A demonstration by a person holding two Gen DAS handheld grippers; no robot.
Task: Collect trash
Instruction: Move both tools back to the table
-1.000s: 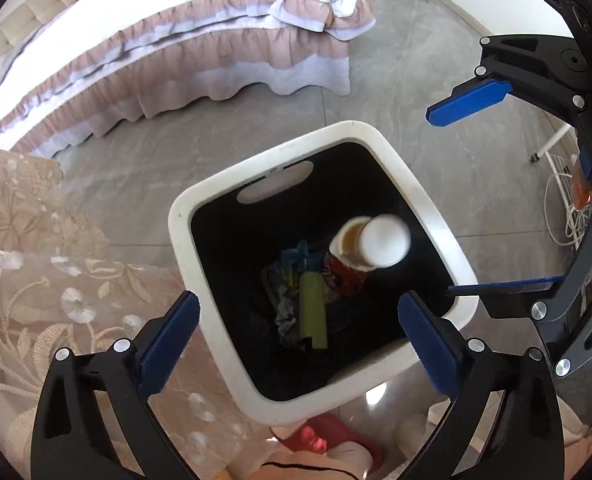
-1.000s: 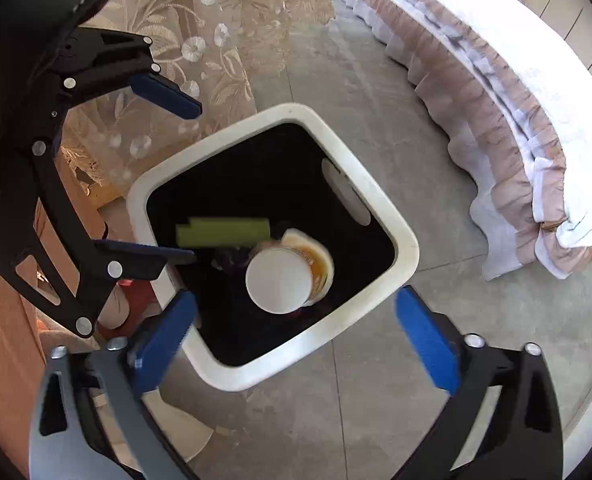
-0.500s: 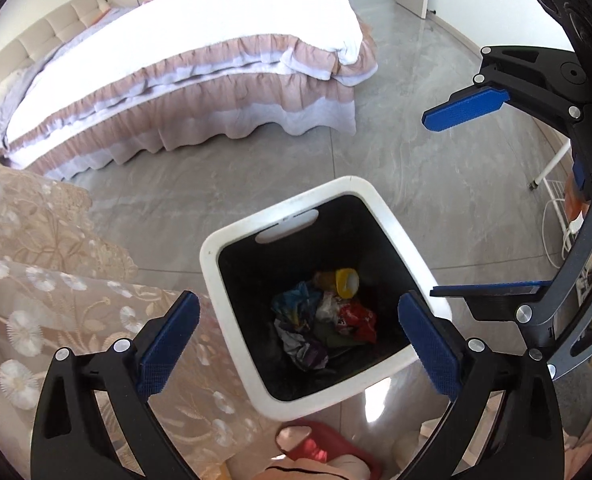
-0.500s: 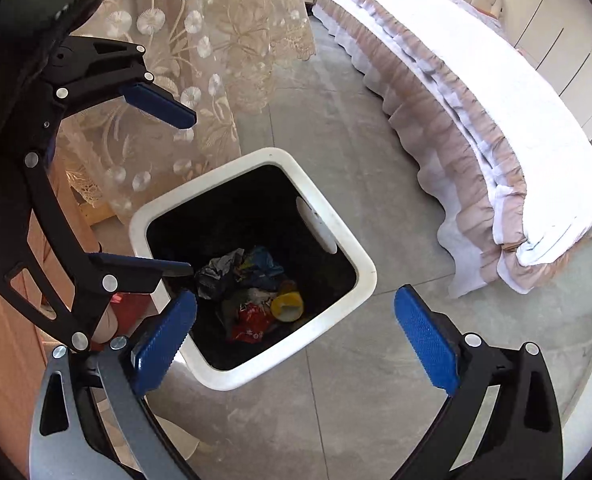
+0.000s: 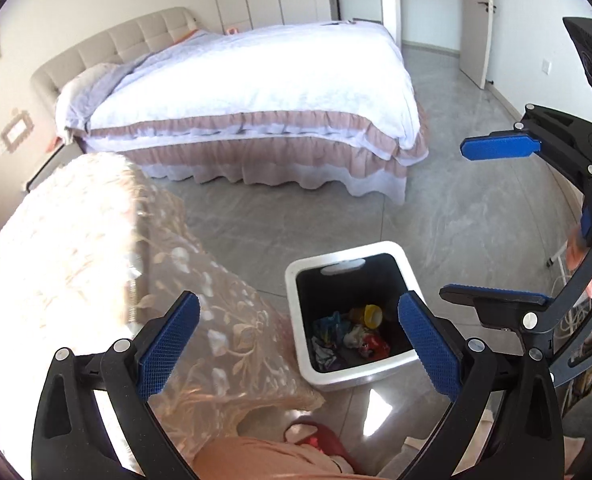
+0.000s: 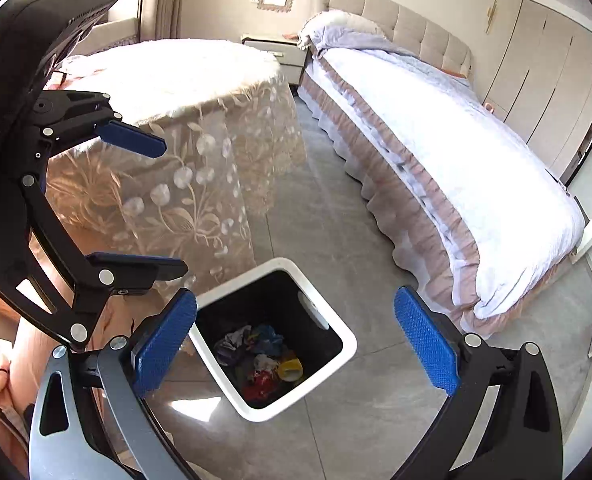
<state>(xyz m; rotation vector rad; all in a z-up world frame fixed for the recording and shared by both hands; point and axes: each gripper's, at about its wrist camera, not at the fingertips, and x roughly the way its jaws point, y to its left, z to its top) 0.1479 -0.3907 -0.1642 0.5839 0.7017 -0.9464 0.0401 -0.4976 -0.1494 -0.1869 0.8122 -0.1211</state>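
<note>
My left gripper (image 5: 298,330) hangs spread and empty, my right gripper (image 6: 296,342) the same – both above the white bin (image 5: 293,280) on the floor, trash (image 5: 348,336) heaped at its bottom, directly below and between my tools.

The left gripper (image 5: 298,344) is held high, angled downward, its blue-padded jaws spread wide and empty. The right gripper (image 6: 296,344) hangs just beside it, likewise tilted down, jaws wide apart, gripping nothing.
</note>
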